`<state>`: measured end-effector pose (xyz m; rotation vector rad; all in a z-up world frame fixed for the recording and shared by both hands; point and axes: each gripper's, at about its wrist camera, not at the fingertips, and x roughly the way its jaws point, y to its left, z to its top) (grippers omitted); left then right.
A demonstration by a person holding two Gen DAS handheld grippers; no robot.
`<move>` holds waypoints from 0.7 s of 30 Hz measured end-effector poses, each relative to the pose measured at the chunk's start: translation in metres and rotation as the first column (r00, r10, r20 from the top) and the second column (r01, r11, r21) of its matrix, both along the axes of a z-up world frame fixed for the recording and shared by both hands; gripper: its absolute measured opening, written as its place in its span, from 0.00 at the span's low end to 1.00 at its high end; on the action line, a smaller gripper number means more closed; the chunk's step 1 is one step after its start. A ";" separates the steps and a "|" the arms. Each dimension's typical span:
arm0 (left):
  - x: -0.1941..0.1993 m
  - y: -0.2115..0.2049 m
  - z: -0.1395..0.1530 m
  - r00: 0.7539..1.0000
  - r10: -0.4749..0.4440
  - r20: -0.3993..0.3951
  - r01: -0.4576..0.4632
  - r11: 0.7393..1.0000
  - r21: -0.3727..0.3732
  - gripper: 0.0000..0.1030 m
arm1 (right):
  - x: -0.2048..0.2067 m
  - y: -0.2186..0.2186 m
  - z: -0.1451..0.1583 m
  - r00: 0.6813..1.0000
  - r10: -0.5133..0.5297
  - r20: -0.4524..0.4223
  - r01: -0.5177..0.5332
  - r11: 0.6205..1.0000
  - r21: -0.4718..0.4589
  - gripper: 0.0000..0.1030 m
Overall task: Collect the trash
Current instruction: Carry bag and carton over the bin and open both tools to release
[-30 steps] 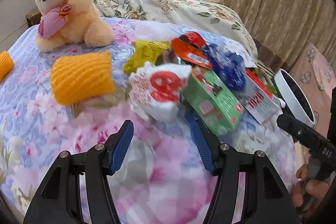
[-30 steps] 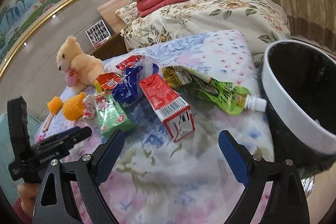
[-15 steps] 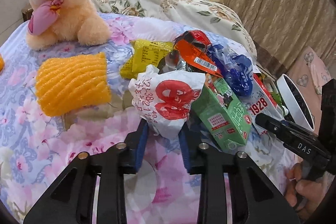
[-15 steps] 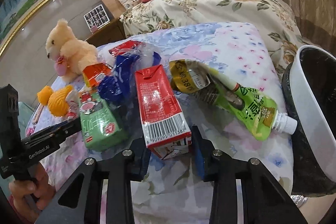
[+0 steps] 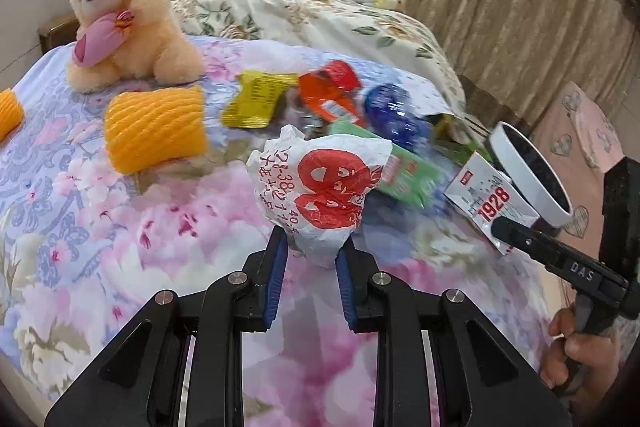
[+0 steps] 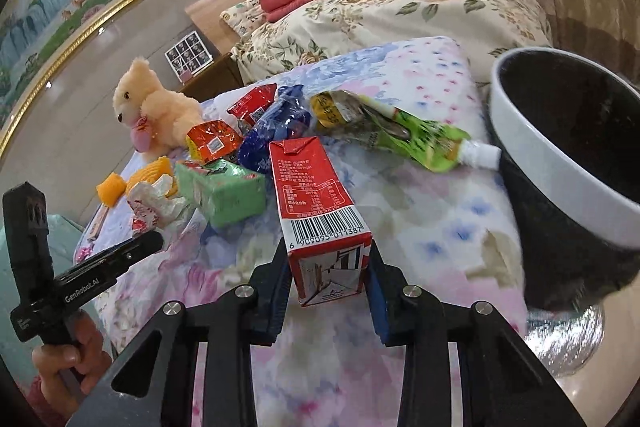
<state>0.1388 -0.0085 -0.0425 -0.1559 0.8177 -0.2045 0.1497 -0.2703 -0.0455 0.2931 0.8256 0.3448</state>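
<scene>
Both claws are clenched on trash — the left gripper [image 5: 311, 255] on the crumpled white wrapper [image 5: 320, 193] at frame centre, the right gripper [image 6: 328, 277] on the red carton's [image 6: 316, 203] near end, long axis pointing away — with the bin [image 6: 560, 163] at right, nearer the right hand.

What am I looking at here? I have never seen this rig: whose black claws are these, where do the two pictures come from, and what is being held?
No robot: a person holds a two-finger gripper in each hand, each carrying a forward-looking fisheye camera. One picture comes from each. The left gripper has just closed on a crumpled white wrapper with red print. The right gripper has just closed on a red and white carton. On the flowered bedspread lie more trash, including a green box and a green spouted pouch, plus a teddy bear. A white-rimmed black bin stands at the bedside.
</scene>
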 end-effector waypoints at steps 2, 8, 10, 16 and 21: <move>-0.006 -0.007 0.003 1.000 -0.024 0.012 0.024 1.000 0.002 0.22 | -0.006 -0.005 0.002 1.000 -0.012 0.006 0.012 1.000 0.005 0.33; -0.017 -0.041 0.013 0.992 -0.122 0.035 0.122 0.993 0.007 0.21 | -0.020 -0.022 0.010 0.999 -0.043 0.029 0.043 0.999 0.023 0.33; -0.018 -0.051 0.015 0.988 -0.150 0.041 0.150 0.989 0.009 0.21 | -0.025 -0.027 0.013 0.998 -0.056 0.036 0.055 0.998 0.025 0.33; -0.017 -0.079 0.021 0.977 -0.207 0.049 0.207 0.978 0.006 0.21 | -0.036 -0.051 0.021 0.992 -0.108 0.057 0.106 0.994 0.033 0.33; -0.016 -0.101 0.025 0.965 -0.256 0.055 0.255 0.967 0.023 0.21 | -0.044 -0.068 0.024 0.987 -0.148 0.064 0.146 0.989 0.035 0.33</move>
